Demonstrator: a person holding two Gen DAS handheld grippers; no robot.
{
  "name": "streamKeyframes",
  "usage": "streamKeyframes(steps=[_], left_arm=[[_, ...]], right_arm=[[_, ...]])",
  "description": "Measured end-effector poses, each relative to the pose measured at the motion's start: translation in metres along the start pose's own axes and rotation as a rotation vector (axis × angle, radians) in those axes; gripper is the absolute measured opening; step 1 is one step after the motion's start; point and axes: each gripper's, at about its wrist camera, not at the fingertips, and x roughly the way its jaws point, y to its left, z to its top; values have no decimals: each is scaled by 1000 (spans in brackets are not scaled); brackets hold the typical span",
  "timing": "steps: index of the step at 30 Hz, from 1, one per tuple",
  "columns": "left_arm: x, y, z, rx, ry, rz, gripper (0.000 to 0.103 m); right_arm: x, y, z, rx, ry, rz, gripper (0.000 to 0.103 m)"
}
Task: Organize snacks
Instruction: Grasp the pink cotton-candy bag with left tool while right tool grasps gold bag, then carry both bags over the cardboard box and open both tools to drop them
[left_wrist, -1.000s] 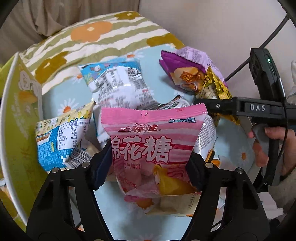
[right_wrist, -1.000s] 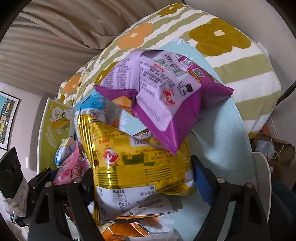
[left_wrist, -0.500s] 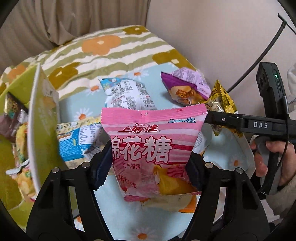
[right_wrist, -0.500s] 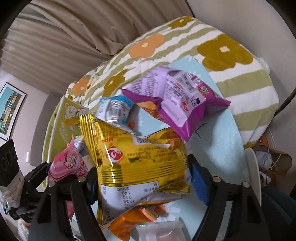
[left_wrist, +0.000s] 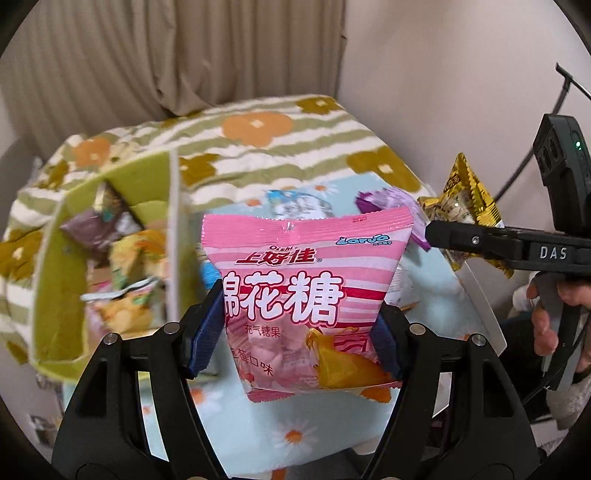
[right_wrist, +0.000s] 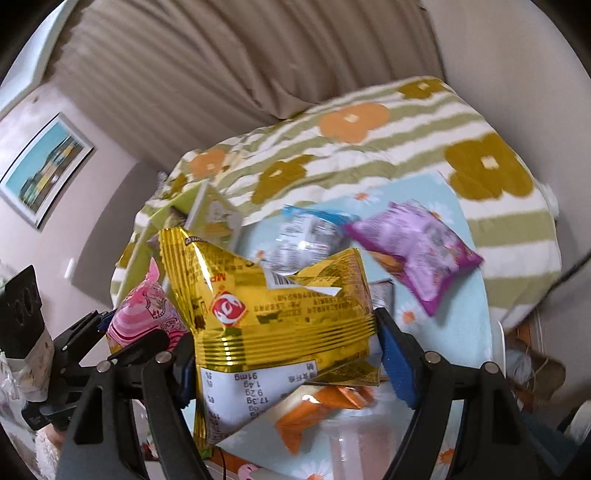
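Note:
My left gripper (left_wrist: 295, 332) is shut on a pink marshmallow bag (left_wrist: 295, 288), its blue pads (left_wrist: 205, 328) pressing both sides, and holds it up above the table. The same bag (right_wrist: 144, 321) shows at the left of the right wrist view. A crinkled gold snack bag (right_wrist: 280, 317) hangs clear of the table with my right gripper (right_wrist: 290, 358) shut on it. That gold bag (left_wrist: 469, 195) also appears at the right of the left wrist view, behind one right finger (left_wrist: 480, 242). A green box (left_wrist: 59, 280) stands at the left with several snacks inside.
On the light blue daisy cloth (left_wrist: 288, 435) lie a purple bag (right_wrist: 417, 251), a blue-and-white bag (right_wrist: 306, 236) and an orange pack (right_wrist: 314, 406). A striped flowered blanket (left_wrist: 258, 147) lies behind the table. A person's hand (left_wrist: 550, 321) grips the right handle.
Both grippers have risen with their bags, and the table snacks now sit farther below. The green box's inside has come into the left wrist view.

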Motion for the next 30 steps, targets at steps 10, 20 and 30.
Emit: streamKeyframes(steps=[10,20,30], left_arm=[[-55,81,-18,-163,-59,122,68],[-62,192,-26,-265,-40,168,68],[9,281,0,-362,64,156,68]], right_arm=[[16,90,17,-163,-2,94,76],[71,185,36,-257,13,124,76],[146,247,63,-258,56,63,76]])
